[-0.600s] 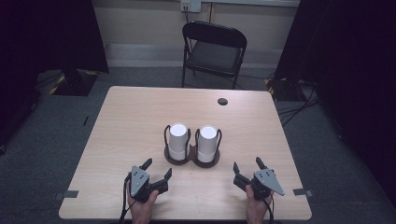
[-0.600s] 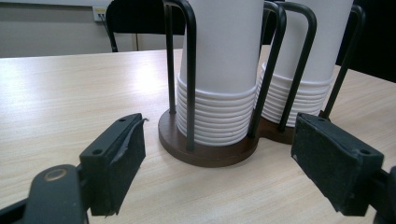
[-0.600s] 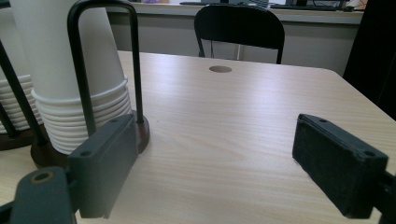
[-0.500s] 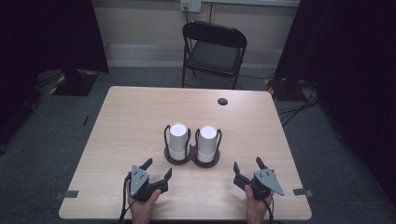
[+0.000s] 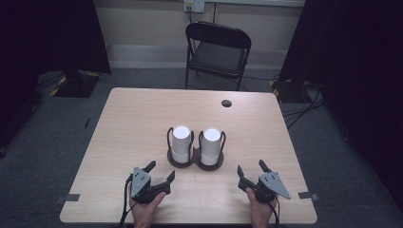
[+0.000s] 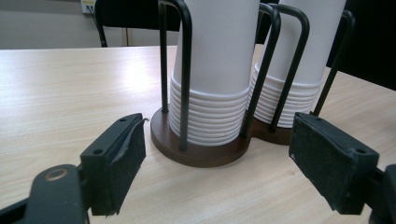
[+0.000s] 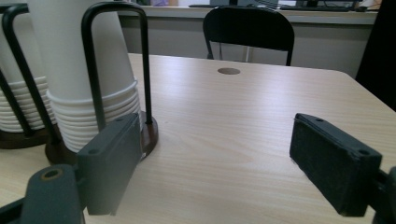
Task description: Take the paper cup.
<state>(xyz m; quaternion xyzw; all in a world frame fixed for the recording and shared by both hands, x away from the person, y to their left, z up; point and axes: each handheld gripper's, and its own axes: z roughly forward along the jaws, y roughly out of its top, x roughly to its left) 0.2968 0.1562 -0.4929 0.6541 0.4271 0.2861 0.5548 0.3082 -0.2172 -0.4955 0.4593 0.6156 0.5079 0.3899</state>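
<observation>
my left tool (image 5: 159, 174) and right tool (image 5: 250, 170) rest on the desk (image 5: 123, 128), jaws apart and empty, near the cup holder (image 5: 195, 160) with two white cup stacks (image 5: 181, 142).

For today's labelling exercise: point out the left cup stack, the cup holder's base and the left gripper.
Left cup stack (image 5: 181, 142), high view, white side.
Cup holder's base (image 6: 187, 151), left gripper view, brown front rim.
Left gripper (image 5: 160, 172), high view, midway between fingertips.

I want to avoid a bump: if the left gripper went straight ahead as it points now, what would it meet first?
Probably the left cup stack in its wire holder: it stands straight ahead between the open jaws of the left gripper, though depth is uncertain.
</observation>
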